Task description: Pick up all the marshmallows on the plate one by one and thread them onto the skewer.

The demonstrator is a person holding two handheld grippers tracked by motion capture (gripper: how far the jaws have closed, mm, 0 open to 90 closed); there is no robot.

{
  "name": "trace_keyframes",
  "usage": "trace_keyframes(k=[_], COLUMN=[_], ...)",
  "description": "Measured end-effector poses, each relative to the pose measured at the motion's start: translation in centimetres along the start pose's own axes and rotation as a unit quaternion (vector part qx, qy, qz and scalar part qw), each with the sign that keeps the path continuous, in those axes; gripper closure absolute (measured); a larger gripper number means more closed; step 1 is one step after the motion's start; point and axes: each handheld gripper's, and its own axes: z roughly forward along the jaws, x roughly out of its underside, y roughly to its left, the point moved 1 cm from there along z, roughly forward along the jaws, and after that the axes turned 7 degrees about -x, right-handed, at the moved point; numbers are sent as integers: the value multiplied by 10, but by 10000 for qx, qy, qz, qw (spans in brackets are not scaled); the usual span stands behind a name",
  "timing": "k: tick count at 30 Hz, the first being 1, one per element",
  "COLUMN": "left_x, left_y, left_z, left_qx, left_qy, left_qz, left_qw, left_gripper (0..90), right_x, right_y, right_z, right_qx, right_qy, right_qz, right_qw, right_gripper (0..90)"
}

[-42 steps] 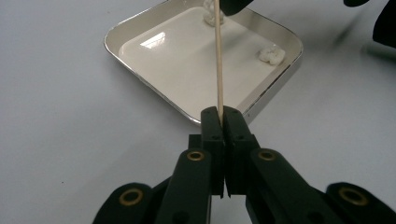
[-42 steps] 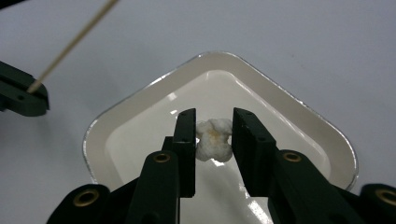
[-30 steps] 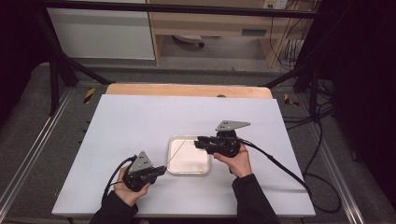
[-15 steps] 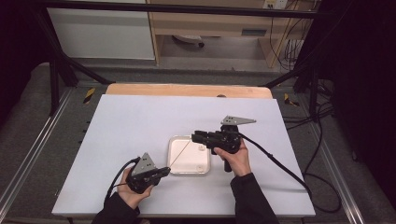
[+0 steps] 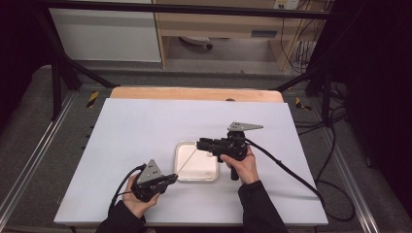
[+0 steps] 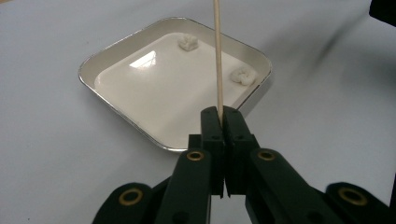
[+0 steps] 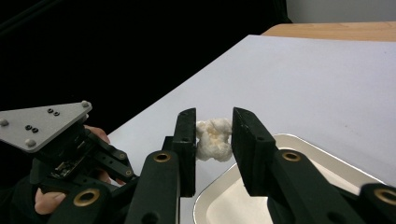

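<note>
White table (image 5: 145, 126), dark room, wooden shelving (image 5: 218, 24) behind

The left gripper (image 6: 221, 114) clamps a thin wooden skewer (image 6: 217, 56) that rises over the far metal tray (image 6: 140, 128), where two popcorn pieces (image 6: 188, 42) lie well apart.

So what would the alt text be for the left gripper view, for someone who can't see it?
The left gripper, its two black jaws shut, pinches a thin wooden skewer that points up and away over a shiny square tray. Two small white popcorn-like pieces lie in the tray, which sits on a pale table.
</note>
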Motion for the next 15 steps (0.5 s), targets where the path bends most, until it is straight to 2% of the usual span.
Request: trace_keyframes(k=[15], left_x=[1], left_y=[-2], left_z=[2], left_qx=[2], left_qy=[28], left_qz=[-7], left_qw=[10000], left_gripper=[885], right_x=[7], right_y=[3], right_z=[5], right_qx=[-128], right_qy=[71], right_qz=[37], right_qw=[9999], right_gripper=[764])
